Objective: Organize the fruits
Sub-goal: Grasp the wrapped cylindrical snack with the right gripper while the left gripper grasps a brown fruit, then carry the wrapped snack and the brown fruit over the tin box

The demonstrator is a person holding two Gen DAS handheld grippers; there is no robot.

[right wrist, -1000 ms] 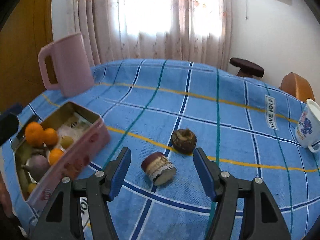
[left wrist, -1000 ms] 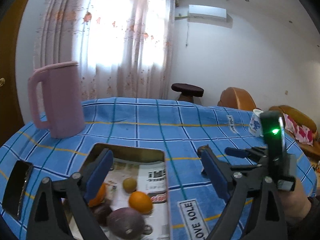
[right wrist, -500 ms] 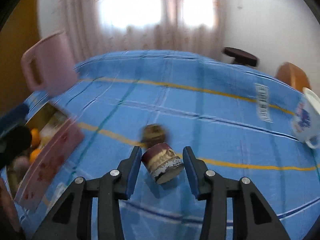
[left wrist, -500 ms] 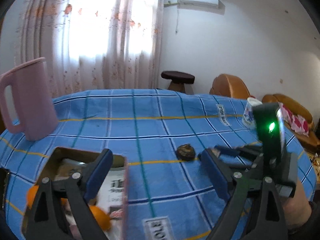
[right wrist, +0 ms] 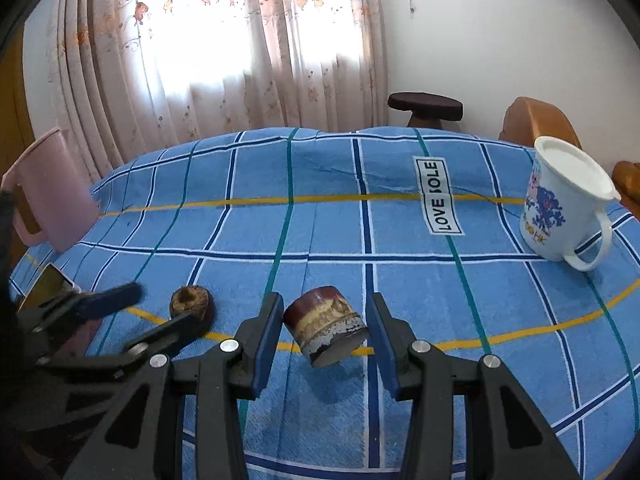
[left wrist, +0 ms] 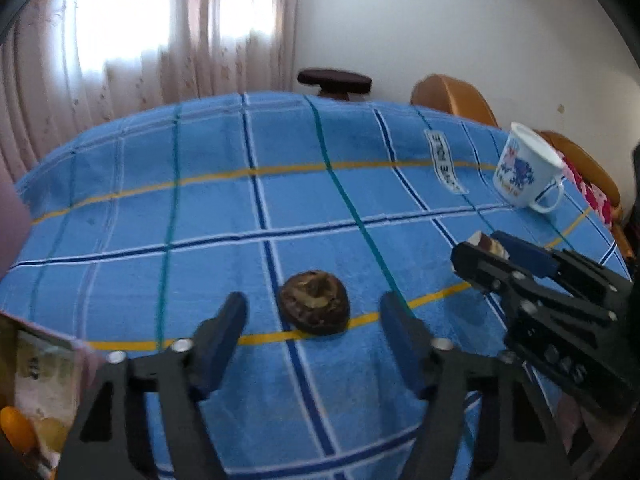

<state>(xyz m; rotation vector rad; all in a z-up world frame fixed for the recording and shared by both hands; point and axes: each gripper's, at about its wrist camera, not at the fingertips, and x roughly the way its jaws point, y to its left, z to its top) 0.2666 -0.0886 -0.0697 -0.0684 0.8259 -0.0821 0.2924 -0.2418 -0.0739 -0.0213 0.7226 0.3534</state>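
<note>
Pickup step: both grippers straddling leftover pieces on the blue tablecloth (right wrist: 320,208).
Right gripper (right wrist: 324,326) holds the cut brown chunk (right wrist: 325,330), apparently lifted; left gripper (left wrist: 314,320), jaws apart, brackets the dark round fruit (left wrist: 313,308), so next it must close and carry to the tin (left wrist: 40,376). Tin's oranges (left wrist: 16,428) show only in left view; pink jug (right wrist: 48,196) fully only in right.

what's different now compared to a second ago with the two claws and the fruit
The left claw swung right from over the tin and now frames the dark round fruit, open. The right claw moved in around the cut brown piece, which looks lifted; the grip is unclear. The fruit and the mug stayed put.
</note>
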